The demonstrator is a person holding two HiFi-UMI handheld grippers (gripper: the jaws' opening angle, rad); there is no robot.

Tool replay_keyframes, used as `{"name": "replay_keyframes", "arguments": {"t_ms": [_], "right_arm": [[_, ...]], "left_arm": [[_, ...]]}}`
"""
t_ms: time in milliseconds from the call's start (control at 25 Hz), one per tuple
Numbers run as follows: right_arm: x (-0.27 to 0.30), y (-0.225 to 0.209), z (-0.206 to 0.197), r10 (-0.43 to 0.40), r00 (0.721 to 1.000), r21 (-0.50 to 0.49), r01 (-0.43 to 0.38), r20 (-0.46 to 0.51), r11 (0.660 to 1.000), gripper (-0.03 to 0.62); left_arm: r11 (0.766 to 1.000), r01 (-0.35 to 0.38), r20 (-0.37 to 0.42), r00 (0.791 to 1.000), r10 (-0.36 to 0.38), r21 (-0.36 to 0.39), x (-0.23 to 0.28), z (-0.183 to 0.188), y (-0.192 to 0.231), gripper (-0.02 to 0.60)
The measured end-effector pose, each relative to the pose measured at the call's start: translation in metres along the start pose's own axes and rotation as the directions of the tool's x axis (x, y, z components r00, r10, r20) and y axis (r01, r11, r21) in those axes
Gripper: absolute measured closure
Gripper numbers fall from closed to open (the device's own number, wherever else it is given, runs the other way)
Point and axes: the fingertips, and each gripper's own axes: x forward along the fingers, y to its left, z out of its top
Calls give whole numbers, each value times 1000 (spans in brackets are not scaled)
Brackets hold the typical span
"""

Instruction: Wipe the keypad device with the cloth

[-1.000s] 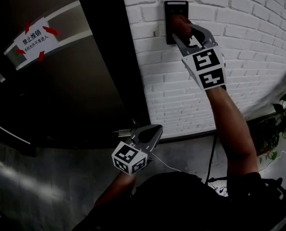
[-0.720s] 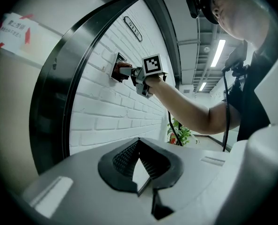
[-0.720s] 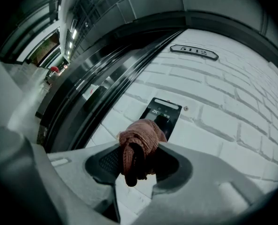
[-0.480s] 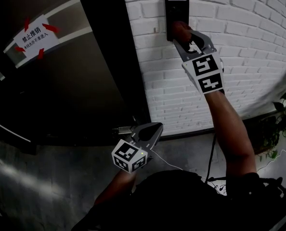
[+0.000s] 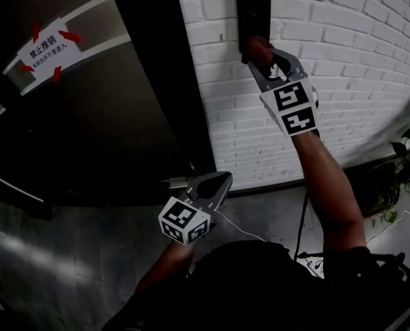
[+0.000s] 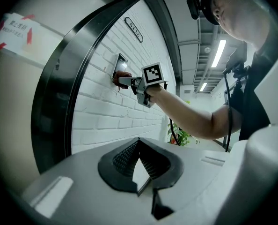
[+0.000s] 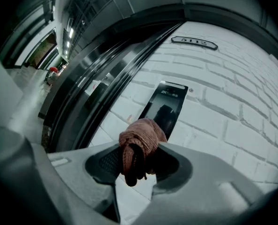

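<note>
- right gripper is clamped down on the cloth, a pinkish-brown wad bunched up between the jaws
- cloth is right at the bottom edge of the keypad
- keypad's a dark upright panel on the white brick wall
- left gripper has its jaws closed together with nothing in them, well below the keypad and off to its left, by the dark door

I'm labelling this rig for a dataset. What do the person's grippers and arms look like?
Both the left gripper and right gripper are grey, wedge-shaped shells with black ribbed pads, each carrying a cube of black-and-white square markers. A thin white cable trails from the left one. The person wears a dark short-sleeved top; forearms are bare.
</note>
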Motion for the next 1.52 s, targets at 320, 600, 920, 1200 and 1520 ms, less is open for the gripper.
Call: {"name": "replay_keyframes", "arguments": {"t_ms": [320,600,920,1200,1520], "right_arm": [[0,6,-10,0,999,0,0,-41,1000,450],[0,13,-19,-8,996,11,9,-86,1000,450],[-13,33,-26,16,986,62,-5,-164,998,450],[-82,87,-67,134,984,276,-97,-118,956,450],[-202,162,-113,239,971,454,-202,-25,868,450]], "left_arm": [[1000,13,-15,1000,-13,-13,-9,-3,-3,565],[1000,25,-14,1000,-25,-14,-26,-5,-3,565],[998,55,-29,998,-56,-19,-52,-11,-1,565],[993,115,-52,992,-117,-41,-59,-30,-2,565],[995,88,-28,996,-89,-45,-67,-36,-12,565]]}}
